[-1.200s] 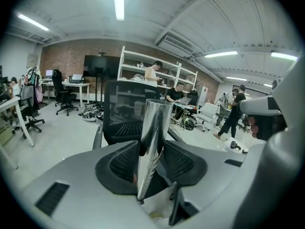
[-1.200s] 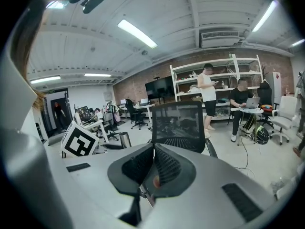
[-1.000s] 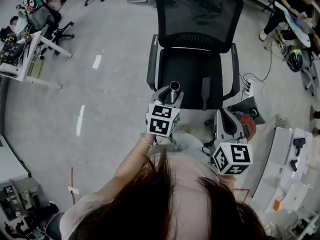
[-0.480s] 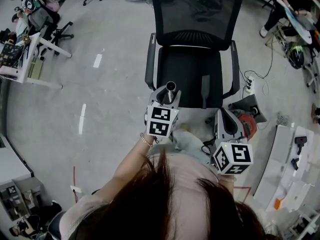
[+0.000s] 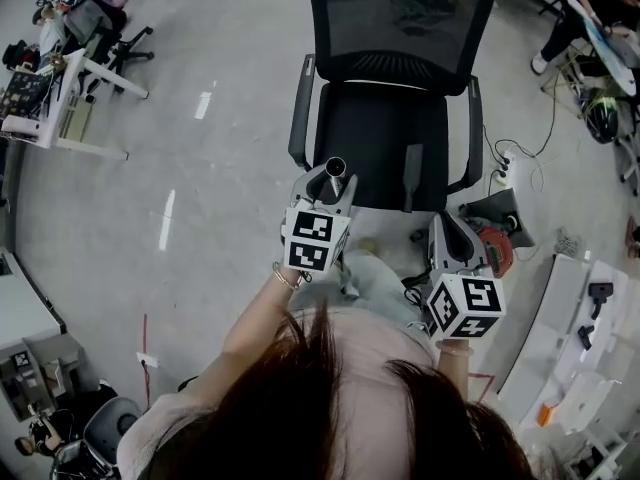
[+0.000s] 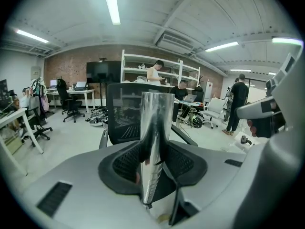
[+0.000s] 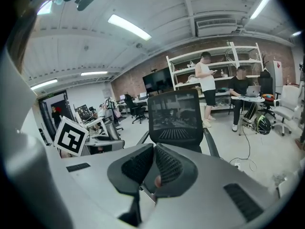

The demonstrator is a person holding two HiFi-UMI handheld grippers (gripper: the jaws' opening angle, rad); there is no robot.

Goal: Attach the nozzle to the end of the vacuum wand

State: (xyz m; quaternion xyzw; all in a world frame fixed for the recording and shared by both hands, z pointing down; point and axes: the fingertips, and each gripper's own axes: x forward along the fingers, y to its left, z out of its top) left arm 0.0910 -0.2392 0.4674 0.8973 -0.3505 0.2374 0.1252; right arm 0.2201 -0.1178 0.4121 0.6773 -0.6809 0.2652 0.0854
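My left gripper [image 5: 331,184] is shut on a shiny metal vacuum wand [image 5: 335,167], whose open end points up and away over the front of a black office chair [image 5: 385,128]. In the left gripper view the wand [image 6: 155,137] stands upright between the pads of that gripper [image 6: 153,162]. A narrow grey piece, apparently the nozzle [image 5: 411,176], lies on the right of the chair seat. My right gripper [image 5: 447,231] hovers off the seat's front right corner; its jaws [image 7: 155,170] are shut with nothing between them.
A red vacuum body [image 5: 493,249] with a cable lies on the floor to the right of the chair. A power strip [image 5: 503,171] lies behind it. White shelving [image 5: 575,328] stands at the far right. Desks [image 5: 45,108] and chairs stand at the far left, and people [image 7: 207,82] work in the background.
The right gripper has sunk a little beside the chair's front corner. The left gripper still holds the wand in almost the same place.
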